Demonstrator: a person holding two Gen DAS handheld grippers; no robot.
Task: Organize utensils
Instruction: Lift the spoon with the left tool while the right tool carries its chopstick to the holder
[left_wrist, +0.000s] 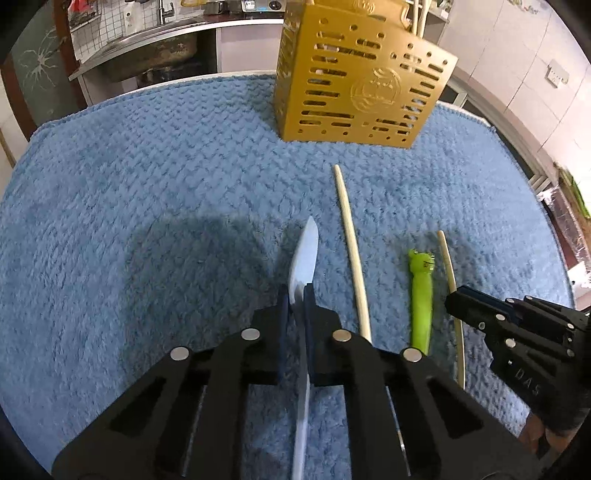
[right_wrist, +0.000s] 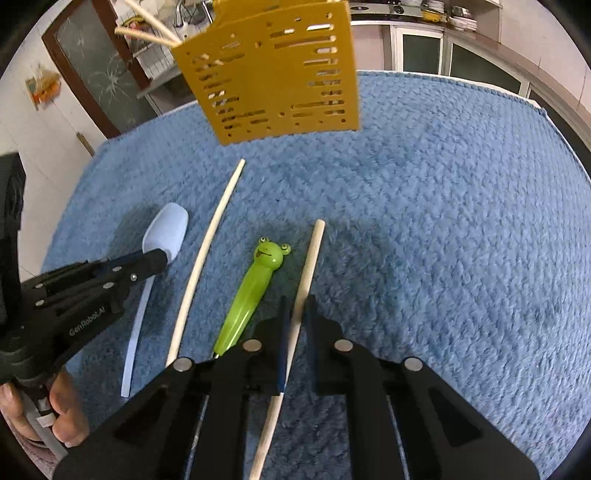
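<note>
A gold perforated utensil holder stands on the blue towel; chopsticks stick out of its top in the right wrist view. My left gripper is shut on a light blue spoon, seen also in the right wrist view. My right gripper is shut on a wooden chopstick; that chopstick shows in the left wrist view. A second chopstick and a green frog-headed utensil lie on the towel between the two grippers.
The holder stands at the far side of the towel. A kitchen counter with a sink lies beyond the table. Cabinets stand at the back right. The towel's right half is bare.
</note>
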